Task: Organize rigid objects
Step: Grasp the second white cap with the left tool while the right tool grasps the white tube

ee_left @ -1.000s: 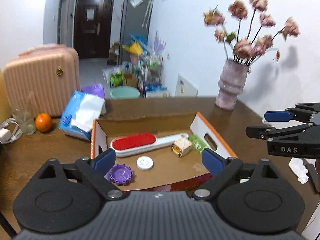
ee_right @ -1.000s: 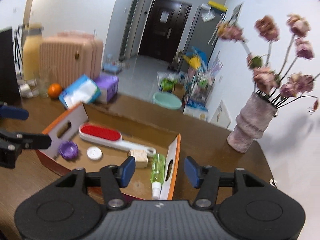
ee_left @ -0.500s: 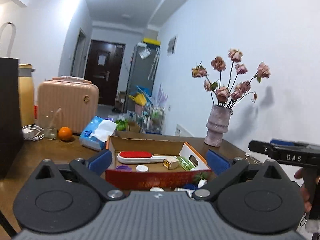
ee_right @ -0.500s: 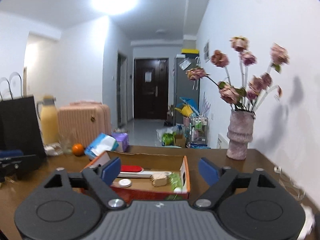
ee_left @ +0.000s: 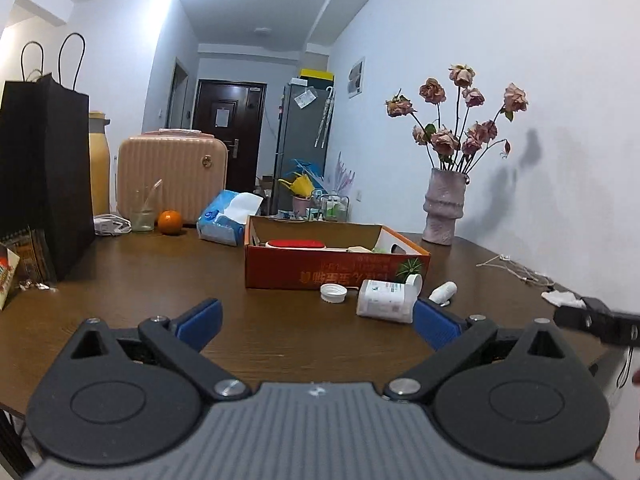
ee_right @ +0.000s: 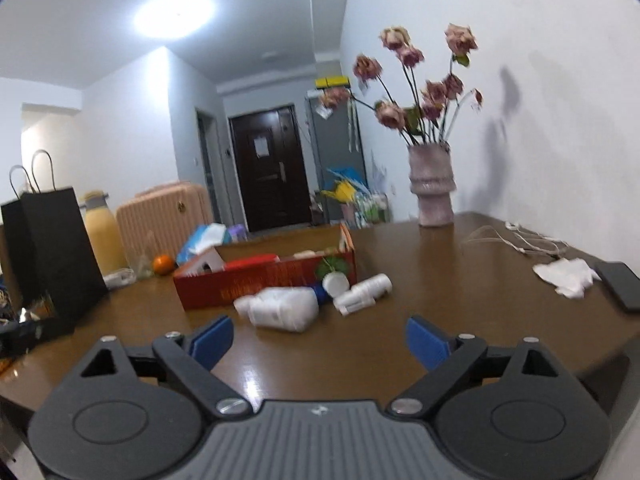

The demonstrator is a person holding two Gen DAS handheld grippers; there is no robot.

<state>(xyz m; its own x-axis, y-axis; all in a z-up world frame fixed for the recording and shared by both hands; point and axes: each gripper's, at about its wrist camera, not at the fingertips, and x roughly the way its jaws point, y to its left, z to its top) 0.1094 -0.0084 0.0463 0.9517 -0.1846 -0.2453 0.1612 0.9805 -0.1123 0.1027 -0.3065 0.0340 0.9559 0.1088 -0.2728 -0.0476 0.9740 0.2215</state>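
Note:
A red cardboard box (ee_left: 336, 274) stands mid-table, with a red lint brush (ee_left: 295, 244) and other small items inside. In front of it lie a white bottle (ee_left: 386, 300), a loose white cap (ee_left: 333, 293) and a small white bottle (ee_left: 444, 292). My left gripper (ee_left: 316, 320) hovers low over the table short of them, wide open and empty. My right gripper (ee_right: 319, 340) faces the same white bottle (ee_right: 280, 306), small bottle (ee_right: 364, 290) and box (ee_right: 272, 284) from further right. Its jaws are still opening, with nothing between them.
A black paper bag (ee_left: 44, 176), pink suitcase (ee_left: 172, 176), glass (ee_left: 142, 216), orange (ee_left: 170, 222) and tissue pack (ee_left: 228, 220) line the left and back. A vase of dried roses (ee_left: 444, 208) stands back right. Cables (ee_right: 520, 240), a crumpled tissue (ee_right: 568, 276) and a phone (ee_right: 618, 284) lie right.
Both grippers have pulled back from over the box and sunk to near table height, so the box now looks farther off and is seen side-on. The right jaws have widened.

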